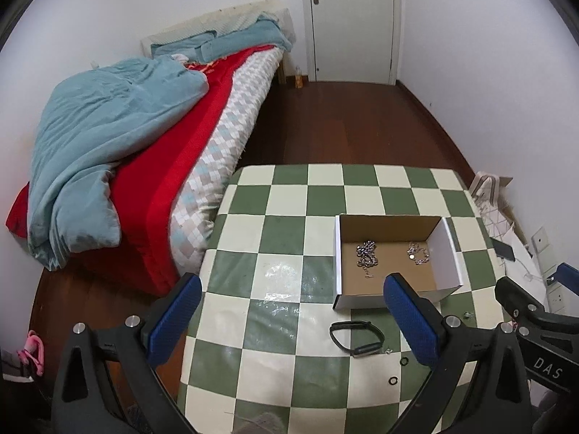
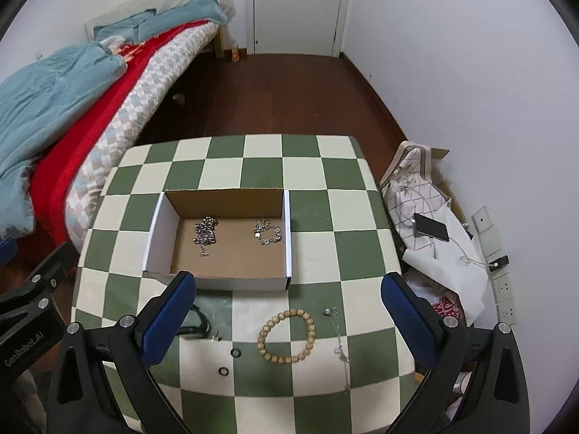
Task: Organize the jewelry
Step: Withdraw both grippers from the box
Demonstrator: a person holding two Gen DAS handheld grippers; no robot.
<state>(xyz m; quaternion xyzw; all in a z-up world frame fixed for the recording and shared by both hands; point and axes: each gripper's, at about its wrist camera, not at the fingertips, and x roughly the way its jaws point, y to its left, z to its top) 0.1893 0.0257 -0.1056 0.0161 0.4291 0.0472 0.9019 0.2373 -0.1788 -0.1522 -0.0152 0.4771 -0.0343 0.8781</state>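
An open cardboard box [image 2: 224, 200] [image 1: 447, 253] stands on the green-and-cream checkered table [image 2: 307, 177]. Inside lie a silver chain [image 2: 205, 233] [image 1: 366, 253] and a silver bracelet [image 2: 267, 233] [image 1: 417, 251]. In front of the box lie a wooden bead bracelet [image 2: 286, 336], a thin silver necklace [image 2: 338, 336], two small black rings [image 2: 235, 353] [image 1: 403, 361], small earrings [image 2: 216, 338] and a black wristband [image 1: 354, 338]. My left gripper [image 1: 293, 320] is open and empty above the table's near left. My right gripper [image 2: 287, 320] is open and empty above the bead bracelet.
A bed [image 1: 173, 152] with blue and red bedding stands left of the table. A pile of bags, cloth and a phone [image 2: 430, 231] lies on the floor to the right, near wall sockets [image 2: 504, 289]. A white door [image 1: 353, 21] is at the back.
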